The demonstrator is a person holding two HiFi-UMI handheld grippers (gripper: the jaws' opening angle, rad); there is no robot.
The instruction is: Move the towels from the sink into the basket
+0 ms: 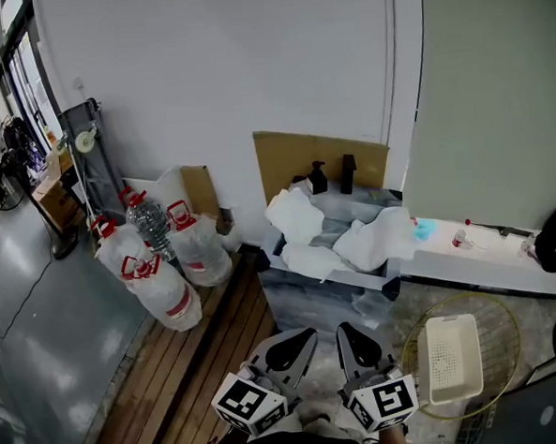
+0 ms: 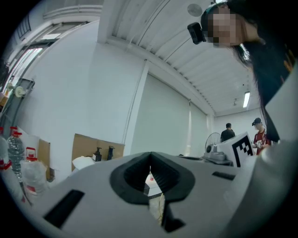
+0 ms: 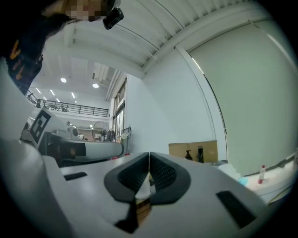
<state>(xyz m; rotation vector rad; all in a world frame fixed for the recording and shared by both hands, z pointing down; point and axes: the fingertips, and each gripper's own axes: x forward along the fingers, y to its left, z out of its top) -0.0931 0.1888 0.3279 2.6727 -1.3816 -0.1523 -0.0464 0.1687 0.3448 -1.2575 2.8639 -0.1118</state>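
Towels (image 1: 378, 238) lie heaped in the sink (image 1: 330, 281), well apart from the white basket (image 1: 452, 356), while left claw (image 1: 295, 342) and right claw (image 1: 357, 341) hang level, pressed together and empty, seemingly poised to reach.

White towels (image 1: 373, 239), white basket (image 1: 454, 358), brown cardboard (image 1: 284, 160), red-capped clear jugs (image 1: 160, 291), black-and-white patterned marker cubes (image 1: 247, 403).
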